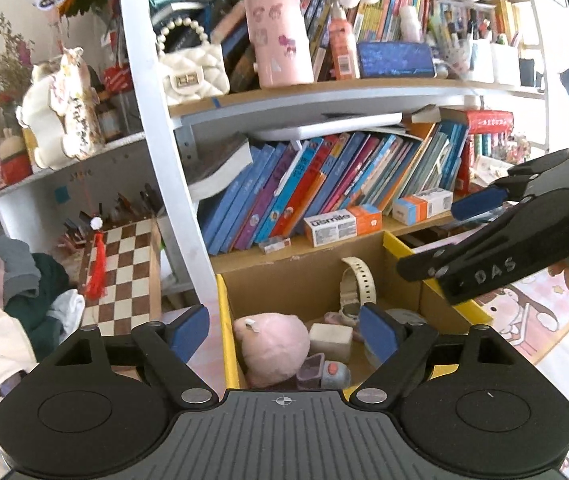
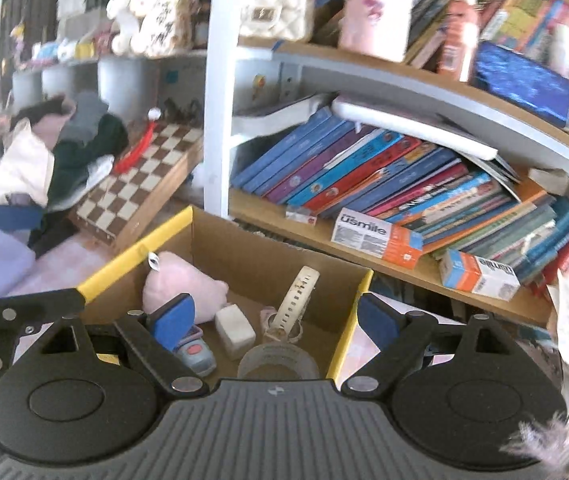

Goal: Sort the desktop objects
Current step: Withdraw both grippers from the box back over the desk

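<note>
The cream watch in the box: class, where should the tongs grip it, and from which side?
Grip the watch on its upper strap, coming from above. The strap stands up against the box wall, clear of the toy and the white block, with its flat faces offering themselves to the fingers.

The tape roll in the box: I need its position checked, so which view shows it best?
The right wrist view: the tape roll lies in plain sight beside the white block. In the left wrist view it is mostly hidden behind the left tool's finger.
</note>
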Demonstrator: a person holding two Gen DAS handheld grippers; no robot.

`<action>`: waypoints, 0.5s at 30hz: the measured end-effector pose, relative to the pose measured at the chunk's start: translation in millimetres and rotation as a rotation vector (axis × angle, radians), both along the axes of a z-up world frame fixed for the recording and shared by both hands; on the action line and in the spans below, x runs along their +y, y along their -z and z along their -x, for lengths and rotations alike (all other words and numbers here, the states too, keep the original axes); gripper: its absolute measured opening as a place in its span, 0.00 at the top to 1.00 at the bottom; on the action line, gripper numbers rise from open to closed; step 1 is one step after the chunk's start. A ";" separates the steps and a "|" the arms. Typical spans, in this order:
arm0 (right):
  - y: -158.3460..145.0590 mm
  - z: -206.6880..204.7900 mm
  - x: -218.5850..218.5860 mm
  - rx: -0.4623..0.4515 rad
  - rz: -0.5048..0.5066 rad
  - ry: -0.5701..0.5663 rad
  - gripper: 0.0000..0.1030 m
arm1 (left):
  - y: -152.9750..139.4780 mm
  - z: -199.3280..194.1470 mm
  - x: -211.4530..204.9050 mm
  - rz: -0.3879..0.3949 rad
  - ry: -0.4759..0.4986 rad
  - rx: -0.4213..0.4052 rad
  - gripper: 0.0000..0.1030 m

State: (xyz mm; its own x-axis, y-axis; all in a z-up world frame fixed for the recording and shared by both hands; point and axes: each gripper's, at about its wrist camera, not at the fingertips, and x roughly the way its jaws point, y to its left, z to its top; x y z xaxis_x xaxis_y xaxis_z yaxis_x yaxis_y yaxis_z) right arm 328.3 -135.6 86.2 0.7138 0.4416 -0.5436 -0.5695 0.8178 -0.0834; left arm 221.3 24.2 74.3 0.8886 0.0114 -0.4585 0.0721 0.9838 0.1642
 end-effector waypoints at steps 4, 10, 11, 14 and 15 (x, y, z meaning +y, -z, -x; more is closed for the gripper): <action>-3.5 20.7 -12.0 -0.001 -0.029 0.022 0.14 | -2.1 18.3 2.5 0.019 -0.005 -0.004 0.17; 2.6 52.8 -18.8 0.002 -0.023 0.035 0.13 | -0.6 39.3 2.6 0.040 -0.005 -0.004 0.15; 4.1 58.4 -19.7 0.004 -0.025 0.041 0.13 | -0.1 42.9 2.3 0.039 -0.002 -0.005 0.15; 8.9 74.2 -23.0 0.006 -0.033 0.060 0.13 | 1.5 54.1 3.8 0.043 -0.001 -0.006 0.15; 10.6 79.5 -24.0 0.005 -0.034 0.066 0.13 | 2.2 57.9 4.5 0.046 -0.002 -0.006 0.15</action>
